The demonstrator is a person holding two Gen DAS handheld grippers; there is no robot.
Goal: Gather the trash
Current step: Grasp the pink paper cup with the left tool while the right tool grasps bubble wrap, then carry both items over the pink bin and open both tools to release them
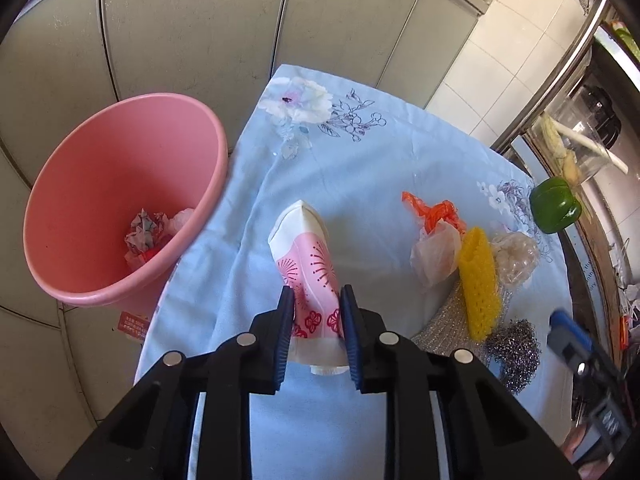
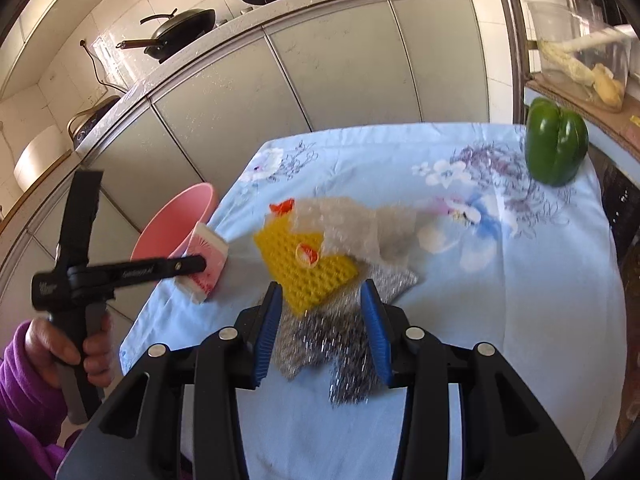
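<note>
My left gripper (image 1: 316, 296) is shut on a pink-and-white tissue pack (image 1: 308, 256), held above the blue floral cloth (image 1: 360, 152); the right wrist view shows the pack (image 2: 208, 256) in that gripper (image 2: 200, 266) beside the pink bin (image 2: 176, 220). The bin (image 1: 216, 168) stands left of the table with crumpled paper (image 1: 146, 232) inside. My right gripper (image 2: 322, 292) is open over a steel wool scourer (image 2: 332, 352), next to a yellow sponge (image 2: 308, 272) and bubble wrap (image 2: 340, 224). An orange bag (image 1: 436, 212) and a clear bag (image 1: 436, 256) lie by the sponge.
A green pepper (image 2: 556, 144) sits at the table's far right corner. A silver mesh cloth (image 1: 444, 320) lies under the sponge. Grey cabinets (image 2: 340, 64) with pans (image 2: 180, 28) on top stand behind. A shelf (image 2: 580, 92) with a clear bowl is at right. A hand (image 2: 72, 344) in a purple sleeve holds the left gripper.
</note>
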